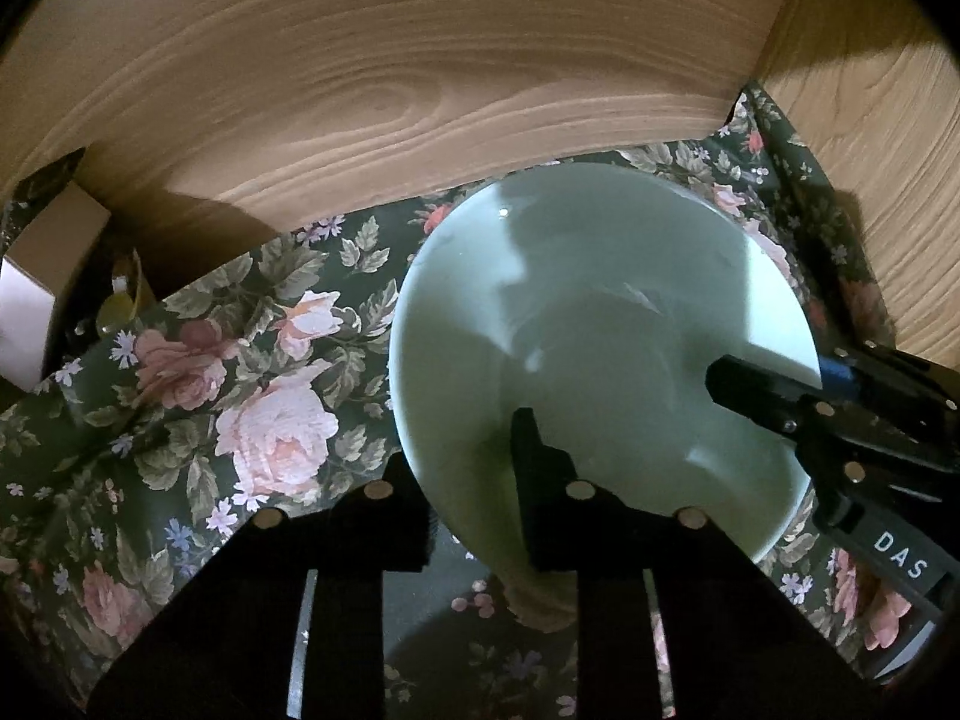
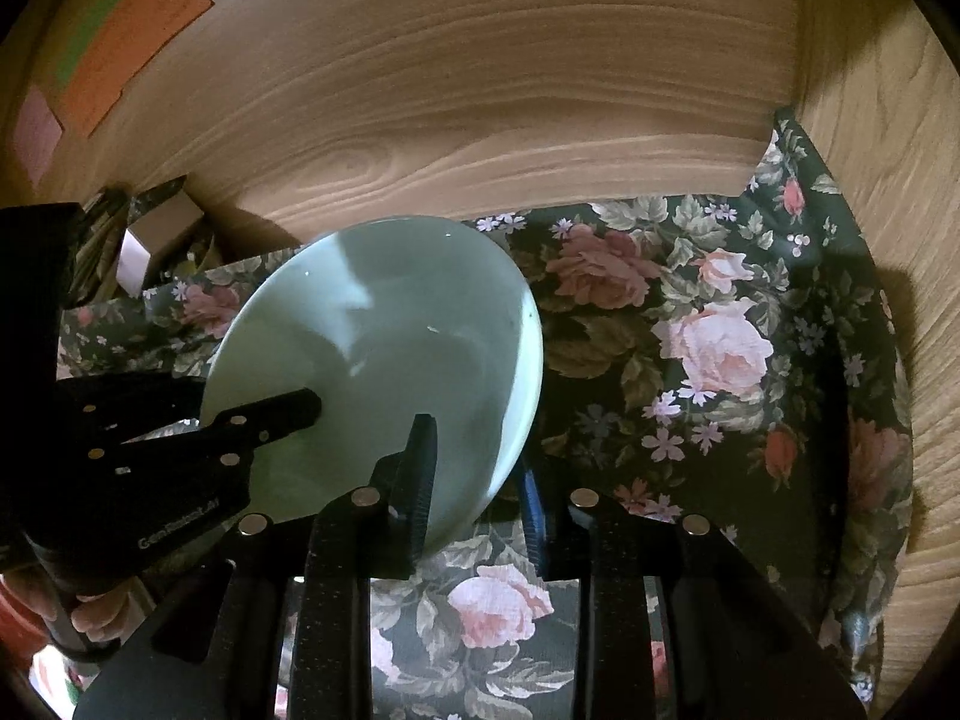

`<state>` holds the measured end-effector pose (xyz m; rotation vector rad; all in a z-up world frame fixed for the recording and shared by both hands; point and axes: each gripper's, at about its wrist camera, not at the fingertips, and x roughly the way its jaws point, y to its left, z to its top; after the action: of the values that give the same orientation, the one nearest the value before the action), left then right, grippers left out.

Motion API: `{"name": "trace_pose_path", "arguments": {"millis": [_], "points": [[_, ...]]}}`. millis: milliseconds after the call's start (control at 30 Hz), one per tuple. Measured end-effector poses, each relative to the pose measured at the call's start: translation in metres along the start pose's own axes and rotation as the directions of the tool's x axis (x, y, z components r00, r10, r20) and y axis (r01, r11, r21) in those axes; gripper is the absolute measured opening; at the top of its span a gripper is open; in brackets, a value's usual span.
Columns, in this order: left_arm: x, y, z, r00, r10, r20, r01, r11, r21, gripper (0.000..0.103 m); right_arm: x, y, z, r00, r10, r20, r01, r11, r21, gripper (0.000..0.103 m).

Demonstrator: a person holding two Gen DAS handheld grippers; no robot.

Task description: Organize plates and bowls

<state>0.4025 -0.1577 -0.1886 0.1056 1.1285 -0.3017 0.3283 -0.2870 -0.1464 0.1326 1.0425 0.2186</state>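
A pale green bowl (image 1: 600,330) is over a dark floral cloth (image 1: 240,360), in a corner between wood panels. My left gripper (image 1: 468,468) is shut on the bowl's near-left rim, one finger inside the bowl and the other outside, under the rim. My right gripper (image 1: 774,384) reaches in from the right and clamps the opposite rim. The right wrist view shows the same bowl (image 2: 390,330) with my right gripper (image 2: 474,474) shut on its near rim, a blue pad on the outer finger. The left gripper (image 2: 288,408) comes in from the left. I cannot tell whether the bowl touches the cloth.
Wood-grain panels (image 1: 420,90) close off the back and the right side. A cardboard box (image 1: 48,276) stands at the far left beyond the cloth's edge. Orange and pink paper notes (image 2: 120,30) are stuck on the panel. A hand (image 2: 96,606) shows at lower left.
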Motion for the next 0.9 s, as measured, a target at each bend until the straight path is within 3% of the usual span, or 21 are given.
{"name": "trace_pose_path", "arguments": {"millis": [367, 900], "points": [[-0.022, 0.0, -0.008, 0.999, 0.004, 0.033, -0.004, 1.0, -0.007, 0.021, -0.023, 0.001, -0.005, 0.999, 0.032, 0.031, -0.033, 0.999, 0.014, 0.023], [-0.104, 0.018, -0.043, 0.99, -0.004, 0.143, 0.01, 0.999, -0.042, 0.021, -0.081, 0.048, -0.016, 0.989, 0.065, 0.133, -0.058, 0.997, -0.058, 0.023]]}}
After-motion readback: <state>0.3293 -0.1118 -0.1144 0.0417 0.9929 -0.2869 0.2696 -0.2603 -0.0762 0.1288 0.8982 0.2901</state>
